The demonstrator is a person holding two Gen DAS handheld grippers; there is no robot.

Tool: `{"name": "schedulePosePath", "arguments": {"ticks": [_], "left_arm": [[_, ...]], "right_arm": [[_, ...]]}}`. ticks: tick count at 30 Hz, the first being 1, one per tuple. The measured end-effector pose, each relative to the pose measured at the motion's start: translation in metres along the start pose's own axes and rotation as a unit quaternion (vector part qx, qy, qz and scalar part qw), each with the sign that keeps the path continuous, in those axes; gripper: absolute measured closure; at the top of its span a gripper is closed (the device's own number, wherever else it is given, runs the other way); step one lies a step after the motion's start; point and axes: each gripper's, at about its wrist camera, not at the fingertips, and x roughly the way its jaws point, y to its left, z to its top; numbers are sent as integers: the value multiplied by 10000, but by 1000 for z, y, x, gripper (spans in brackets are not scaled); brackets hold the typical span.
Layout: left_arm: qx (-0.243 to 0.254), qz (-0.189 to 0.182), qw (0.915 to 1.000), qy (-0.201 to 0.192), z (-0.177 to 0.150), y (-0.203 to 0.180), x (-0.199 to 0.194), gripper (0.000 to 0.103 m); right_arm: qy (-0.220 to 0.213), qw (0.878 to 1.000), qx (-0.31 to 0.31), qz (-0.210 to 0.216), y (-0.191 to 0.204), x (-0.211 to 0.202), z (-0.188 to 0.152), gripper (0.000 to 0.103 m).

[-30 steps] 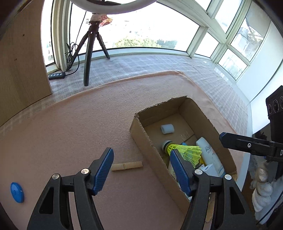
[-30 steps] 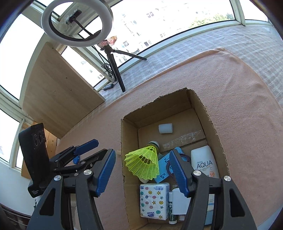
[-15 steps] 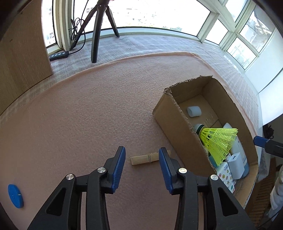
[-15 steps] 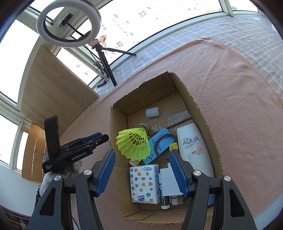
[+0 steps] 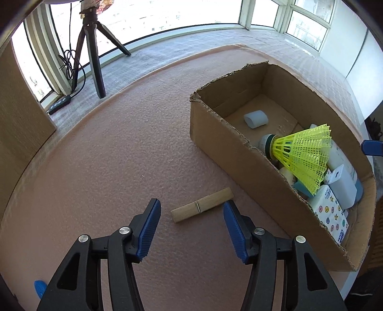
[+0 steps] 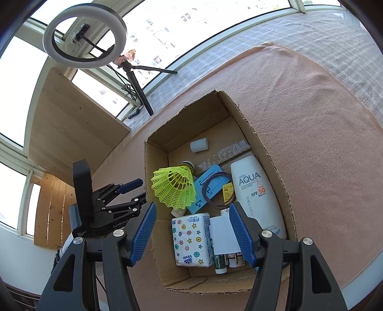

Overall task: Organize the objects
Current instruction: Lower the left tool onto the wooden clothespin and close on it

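two grippers' fingers spread, left gripper [image 5: 191, 215] over clothespin [image 5: 202, 208], blue disc [image 5: 40, 288] cut off

Bright daylight came through the curved bay windows [image 5: 167, 14]; a white ring light [image 6: 85, 38] stood on a black tripod [image 5: 92, 55].

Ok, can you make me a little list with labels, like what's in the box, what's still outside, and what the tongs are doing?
box: cardboard box on the pink mat
inside: yellow shuttlecock, sunscreen bottle, tissue pack, small white roll
outside: wooden clothespin, lying flat beside the box
left tongs: open, either side of the clothespin, not gripping
right tongs: open, empty, over the box
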Motion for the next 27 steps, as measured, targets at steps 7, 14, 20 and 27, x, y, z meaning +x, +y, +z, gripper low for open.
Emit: {"name": "schedulePosePath", "arguments": {"ticks": [7, 14, 20, 27], "left_arm": [[195, -8, 9998, -10, 6, -8, 11, 44], [260, -139, 9996, 25, 8, -16, 19, 48], [167, -177, 9997, 8, 7, -16, 16, 79], [-19, -65, 10000, 0, -12, -3, 6, 88]], "right_arm": [[-10, 10000, 93, -35, -4, -2, -4, 44], [-23, 9999, 76, -95, -5, -6, -4, 44], [-4, 10000, -27, -94, 3, -4, -3, 44], [63, 9995, -306, -24, 27, 5, -1, 44]]}}
